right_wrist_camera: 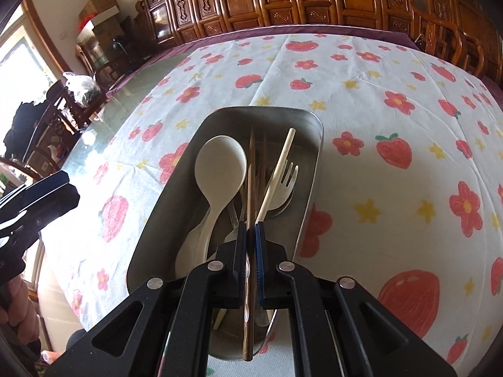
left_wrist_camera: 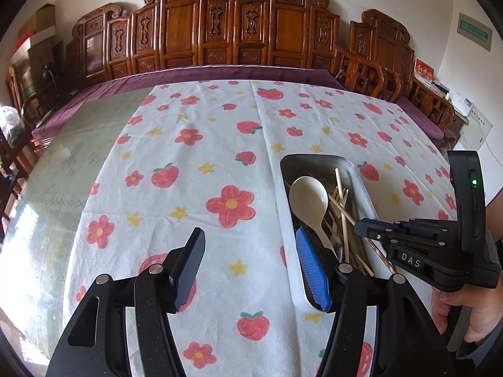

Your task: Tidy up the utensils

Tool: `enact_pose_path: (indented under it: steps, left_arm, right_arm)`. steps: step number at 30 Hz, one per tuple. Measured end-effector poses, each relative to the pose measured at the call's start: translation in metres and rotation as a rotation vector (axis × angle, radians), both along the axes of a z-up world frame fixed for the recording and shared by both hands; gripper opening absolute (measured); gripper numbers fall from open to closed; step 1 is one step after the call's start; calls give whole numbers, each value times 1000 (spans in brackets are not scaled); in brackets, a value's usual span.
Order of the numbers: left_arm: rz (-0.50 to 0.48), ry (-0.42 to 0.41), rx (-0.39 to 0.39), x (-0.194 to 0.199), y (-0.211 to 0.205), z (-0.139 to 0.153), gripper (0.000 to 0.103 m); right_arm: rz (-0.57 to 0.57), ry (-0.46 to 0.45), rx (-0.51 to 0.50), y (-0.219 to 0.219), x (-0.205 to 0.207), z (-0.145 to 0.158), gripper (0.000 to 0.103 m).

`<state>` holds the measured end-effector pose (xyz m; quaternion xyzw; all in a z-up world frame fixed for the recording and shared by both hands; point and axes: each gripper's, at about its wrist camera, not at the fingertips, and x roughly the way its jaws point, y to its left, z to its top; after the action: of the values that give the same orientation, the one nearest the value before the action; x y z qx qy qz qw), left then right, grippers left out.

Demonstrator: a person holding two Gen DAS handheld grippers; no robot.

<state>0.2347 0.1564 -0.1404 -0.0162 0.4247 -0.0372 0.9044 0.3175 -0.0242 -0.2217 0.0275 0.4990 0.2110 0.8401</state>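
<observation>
- A metal tray [right_wrist_camera: 309,169] sits on a white cloth [right_wrist_camera: 393,119] printed with red flowers, strawberries and small yellow stars; the cloth covers part of a glass tabletop [left_wrist_camera: 56,169].
- Inside the tray lie a cream spoon [right_wrist_camera: 220,163] on the left, a pale fork [right_wrist_camera: 284,182] on the right, a light-coloured chopstick [right_wrist_camera: 279,169] crossing over the fork, and dark brown chopsticks between spoon and fork.
- The right gripper [right_wrist_camera: 250,251] hangs over the near end of the tray, its fingers [right_wrist_camera: 259,260] closed on one dark wooden chopstick [right_wrist_camera: 250,169] (the stick runs between the blue pad and the black one, pointing away into the tray).
- The near end of that chopstick sticks out behind the fingers toward the camera.
- In the left wrist view, the same gripper [left_wrist_camera: 374,229] reaches in from the right, with the person's hand [left_wrist_camera: 465,314] wrapped around its handle and a green light lit on the body.
- The left gripper [left_wrist_camera: 248,267] hovers above the cloth just left of the tray, its fingers [left_wrist_camera: 312,270] spread wide apart and holding nothing.
- Its right finger, padded in blue, is in line with the tray's left rim; its left finger is over bare cloth.
- Carved wooden chairs [left_wrist_camera: 220,28] stand in a row along the far edge of the tabletop, against a pale wall.
</observation>
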Motion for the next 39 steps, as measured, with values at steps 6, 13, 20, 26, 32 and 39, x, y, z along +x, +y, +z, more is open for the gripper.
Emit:
enact_pose_path:
  steps: [6,13,20,26,32,39]
  left_arm:
    - [0,3,0,1,2,-1,57]
    - [2,9,-3,1,1,-5,58]
    - [-3,2,-3,2,-8,-1,58]
    - [-11,-21,-9,-2,-23,11,64]
    - [-23,-57,-12,-16,-47,25,76]
    - [-18,-115,8,-37,-73,42,94]
  right_arm:
    - [-14,22,33,4,3,-9,6]
    - [45,-32,25,10,-5,-5,7]
    - [87,-112,24,3,-16,16,7]
    - [87,-201,15,-24,-38,45,7]
    - [53,-254,10,-61,-62,67,8]
    - [-5,-315,11,-105,-90,88,38]
